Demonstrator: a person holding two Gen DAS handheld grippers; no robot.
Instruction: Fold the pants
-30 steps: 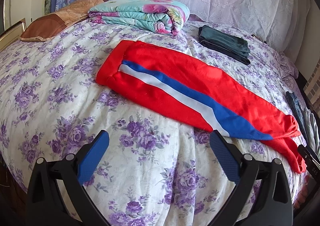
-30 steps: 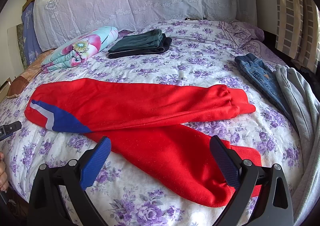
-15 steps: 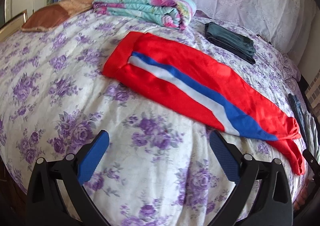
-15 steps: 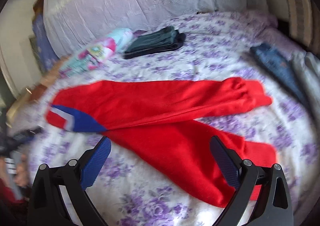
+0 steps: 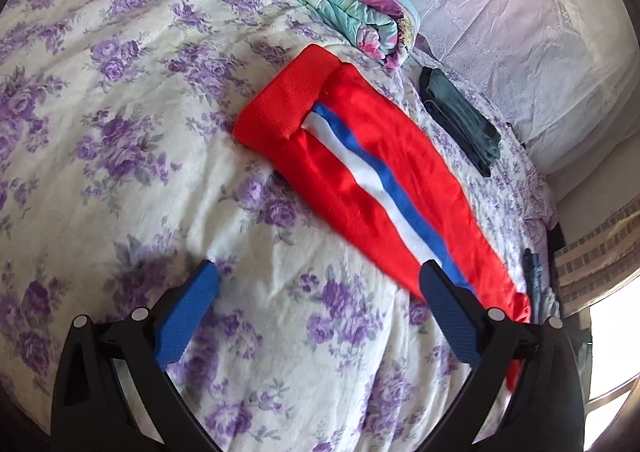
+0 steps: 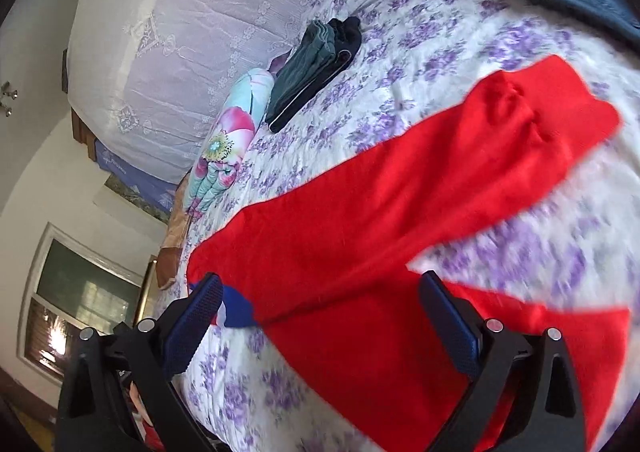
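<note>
left wrist view: item, one pair of red pants (image 5: 360, 172), lying flat on the flowered bed (image 5: 120, 132), ahead and to the right of the left gripper (image 5: 316, 316), whose jaws stand wide with only bedding between them; the right-hand blue finger overlaps the lower leg in the picture, contact not certain. handling, as judged: soft knit, light, limp; will sag and drag on the cover when lifted, not fragile, not slippery. best holds: the thick ribbed waistband (image 5: 288, 108) at the far end, and the cuffed leg ends, pinched at the edge through all layers. appearance: bright red, a white and blue stripe (image 5: 376, 180) running down the side of the leg. right wrist view, partly blurred: the pants (image 6: 380, 220) spread directly ahead of the right gripper (image 6: 320, 316), one leg reaching away to the upper right, the other passing under the right-hand finger; jaws wide, having just been closing slightly, cloth below them but nothing pinched.
</note>
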